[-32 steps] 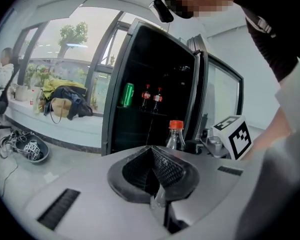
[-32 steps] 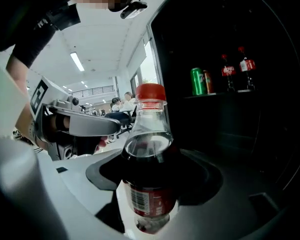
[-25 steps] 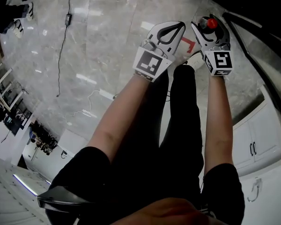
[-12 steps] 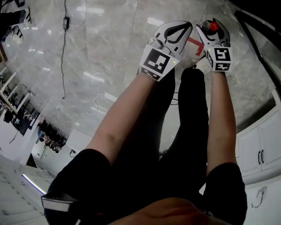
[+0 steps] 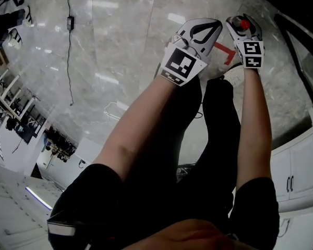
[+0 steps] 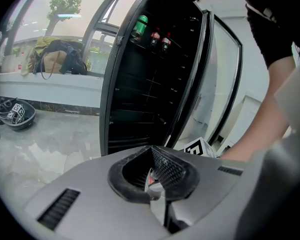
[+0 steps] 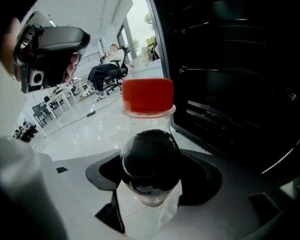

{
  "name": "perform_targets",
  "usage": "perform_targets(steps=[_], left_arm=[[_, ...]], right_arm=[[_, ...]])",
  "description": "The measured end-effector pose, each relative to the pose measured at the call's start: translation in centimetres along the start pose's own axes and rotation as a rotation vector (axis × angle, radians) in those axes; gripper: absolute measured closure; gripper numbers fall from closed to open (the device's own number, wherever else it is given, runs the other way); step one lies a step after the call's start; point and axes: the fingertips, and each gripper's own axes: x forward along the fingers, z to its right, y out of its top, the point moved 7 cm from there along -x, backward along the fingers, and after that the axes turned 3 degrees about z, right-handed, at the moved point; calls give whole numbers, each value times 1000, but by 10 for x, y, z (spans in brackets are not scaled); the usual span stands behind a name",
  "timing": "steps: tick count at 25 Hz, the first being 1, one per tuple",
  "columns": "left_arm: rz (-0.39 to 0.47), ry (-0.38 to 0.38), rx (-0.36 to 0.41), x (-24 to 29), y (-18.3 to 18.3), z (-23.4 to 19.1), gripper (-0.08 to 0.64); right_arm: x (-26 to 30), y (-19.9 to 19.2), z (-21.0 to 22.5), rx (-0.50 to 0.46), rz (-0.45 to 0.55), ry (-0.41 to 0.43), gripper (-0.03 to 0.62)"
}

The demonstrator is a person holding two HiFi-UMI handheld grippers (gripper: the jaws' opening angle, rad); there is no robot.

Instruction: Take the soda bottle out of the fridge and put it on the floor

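Holding the bottle (image 7: pixel 149 154) clamped in my right claw (image 7: pixel 150 194), just beside the fridge (image 7: pixel 225 74); my left claw (image 6: pixel 157 199) closed, empty.

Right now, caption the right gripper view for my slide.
Red-capped soda bottle clamped in the right tool, beside the dark fridge and above a glossy floor.

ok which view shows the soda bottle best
The right gripper view: the soda bottle fills the centre, clamped in the right tongs. The head view shows only its red cap at those tongs. The left gripper view gives no clear sight of it, just other bottles in the fridge.
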Motion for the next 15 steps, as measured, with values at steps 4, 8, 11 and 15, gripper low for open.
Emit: perform_targets(steps=[4,8,11,15], left_arm=[[-13,3,-3,1,-16,-6,560],[-29,-7,-1,1,-30,-6,560],[-39,-10,8,0,-33,-6,560],[-37,-6,0,-1,-27,-6,560]], right_arm=[[20,-16,-2,-31,-30,20,273],[27,-31,-12,-82,-48,47,273],[28,-31,-15,-106,-56,53,273],[25,-32,-19,-106,-78,71,273]])
